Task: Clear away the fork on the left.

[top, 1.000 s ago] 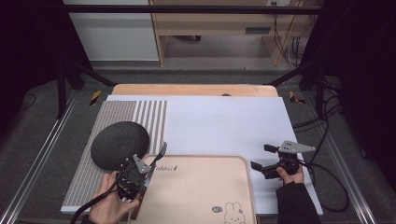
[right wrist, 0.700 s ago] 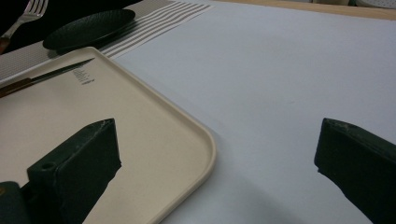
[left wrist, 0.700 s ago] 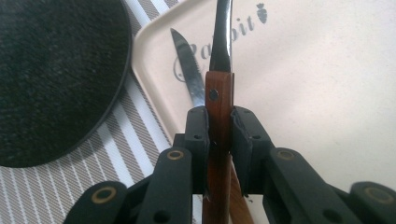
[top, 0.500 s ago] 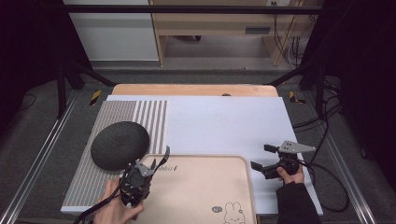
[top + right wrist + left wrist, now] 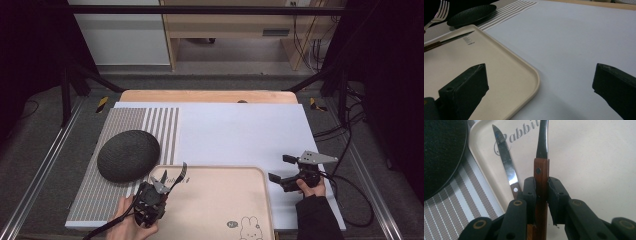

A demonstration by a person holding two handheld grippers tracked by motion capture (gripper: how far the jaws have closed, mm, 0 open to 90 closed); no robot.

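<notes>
Over the near left corner of the beige tray (image 5: 220, 200), my left tool (image 5: 541, 192) was clamped on the wooden handle of a fork (image 5: 541, 170). Both pads pressed the wood from either side, jaws narrow, metal neck running up out of the grip. In the high view the fork (image 5: 179, 176) stood lifted and tilted, tines up and away from me, above the tray's edge.

Knife (image 5: 506, 162) lay flat on the tray just beside the held fork, serrated tip across the printed lettering, wooden handle end reaching toward my jaws. From the right gripper view the same knife (image 5: 449, 41) lay along the tray's far side.

Dark round plate (image 5: 128, 155) sat on the striped mat (image 5: 160, 125), just left of the tray and near my left tool.

My right tool (image 5: 285, 170) rested at the right side of the counter (image 5: 240, 130), off the tray's right edge. Its jaws stood wide apart with nothing between them, white surface showing in the gap.
</notes>
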